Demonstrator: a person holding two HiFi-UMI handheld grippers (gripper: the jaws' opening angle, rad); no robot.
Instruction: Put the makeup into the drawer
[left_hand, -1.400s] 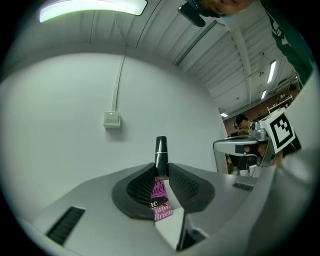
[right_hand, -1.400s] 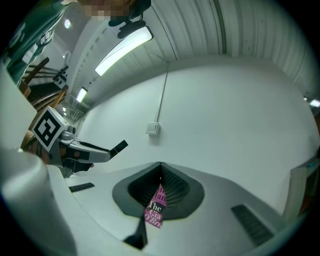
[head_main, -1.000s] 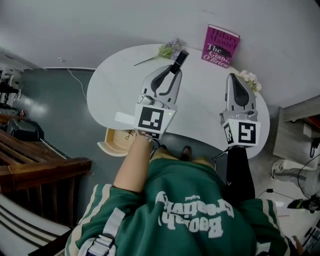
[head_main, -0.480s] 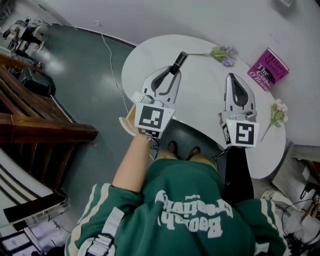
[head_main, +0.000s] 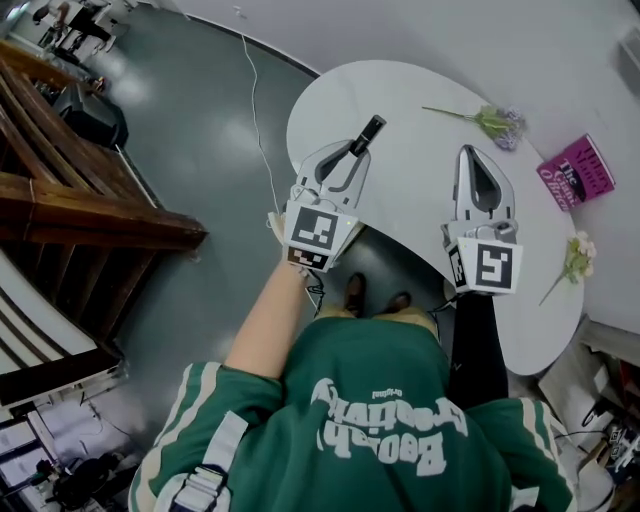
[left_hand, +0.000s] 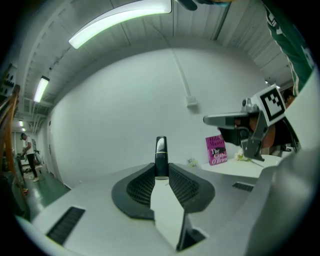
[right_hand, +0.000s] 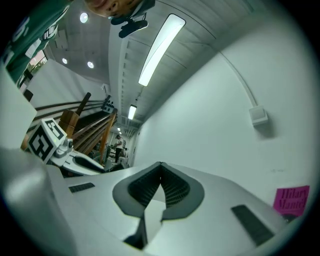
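My left gripper is shut on a black lipstick tube with a thin gold band, held over the left part of the white table. In the left gripper view the lipstick tube stands upright between the dark pads, its top sticking out past the tips. My right gripper hangs over the table to the right, shut with nothing between its tips; the right gripper view shows its tips meeting. No drawer shows in any view.
A magenta book stands at the table's far right against the wall. A purple flower sprig and a white flower sprig lie on the table. A wooden stair rail stands left, across grey floor.
Both grippers have swung left together with the person's turn; the table, book and flowers have slid right in the head view. The wooden drawer seen under the table edge earlier is out of sight.
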